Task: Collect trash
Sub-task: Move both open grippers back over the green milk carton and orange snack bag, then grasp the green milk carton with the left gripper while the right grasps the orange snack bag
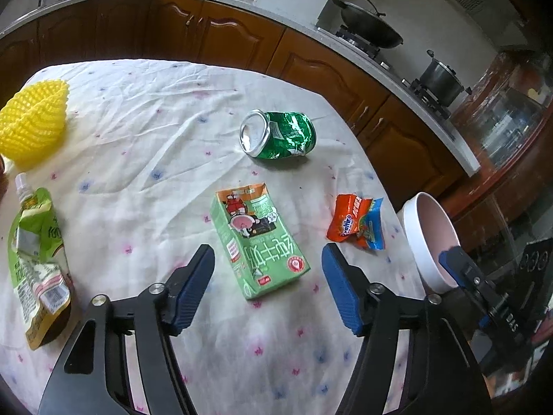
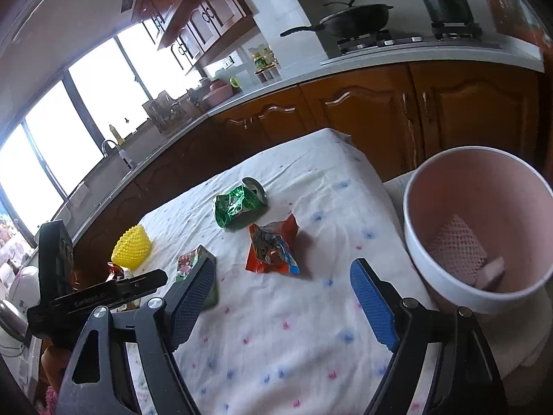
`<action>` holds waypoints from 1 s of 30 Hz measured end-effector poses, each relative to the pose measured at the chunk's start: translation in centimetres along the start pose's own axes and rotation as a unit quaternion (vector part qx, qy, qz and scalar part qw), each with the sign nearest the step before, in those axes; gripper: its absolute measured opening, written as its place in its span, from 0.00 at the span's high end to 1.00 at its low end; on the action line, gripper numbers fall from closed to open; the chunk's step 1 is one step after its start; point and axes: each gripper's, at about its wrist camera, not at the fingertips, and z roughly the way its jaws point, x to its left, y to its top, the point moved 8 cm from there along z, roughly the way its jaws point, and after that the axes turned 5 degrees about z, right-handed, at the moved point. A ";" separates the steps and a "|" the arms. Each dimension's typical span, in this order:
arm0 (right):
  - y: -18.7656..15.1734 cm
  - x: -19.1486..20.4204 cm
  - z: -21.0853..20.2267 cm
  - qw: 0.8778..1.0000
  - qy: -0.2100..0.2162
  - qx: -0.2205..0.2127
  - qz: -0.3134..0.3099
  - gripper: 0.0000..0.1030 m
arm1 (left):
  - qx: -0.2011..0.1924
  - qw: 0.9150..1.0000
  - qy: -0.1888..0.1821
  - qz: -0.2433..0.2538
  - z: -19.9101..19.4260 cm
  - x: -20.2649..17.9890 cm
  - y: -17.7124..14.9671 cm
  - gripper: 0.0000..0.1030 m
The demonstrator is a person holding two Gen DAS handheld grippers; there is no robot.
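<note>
Left gripper (image 1: 268, 278) jaws wide, empty, straddling the flat green milk carton (image 1: 260, 242) on the cloth-covered table (image 1: 145, 110). Right gripper (image 2: 281, 302) open, empty, near the pink bin (image 2: 414, 242). Risk: low carton slips the pads, or cloth bunches.

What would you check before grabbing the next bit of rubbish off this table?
1. Left gripper open and empty: ok.
2. Green carton lying flat between its fingers, nothing on top: ok.
3. Right gripper open and empty: ok.
4. Pink bin at the table edge has room, only a foam net and a scrap inside: ok.
5. Carton empty, no spill risk: cannot tell.
6. Crushed can and orange wrapper clear of the carton: ok.
</note>
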 end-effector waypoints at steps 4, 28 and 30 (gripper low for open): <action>0.5 0.3 2.0 1.000 0.001 0.015 -0.006 0.37 | 0.008 1.000 0.004 0.009 1.0 -0.4 0.6 0.34; 0.4 -0.7 7.1 0.998 -0.014 0.067 -0.016 0.99 | 0.015 0.997 0.017 0.074 3.6 -2.0 1.4 0.51; 0.6 -0.8 5.9 0.998 -0.013 0.058 -0.013 0.99 | 0.009 0.997 0.009 0.078 2.9 -2.7 1.5 0.51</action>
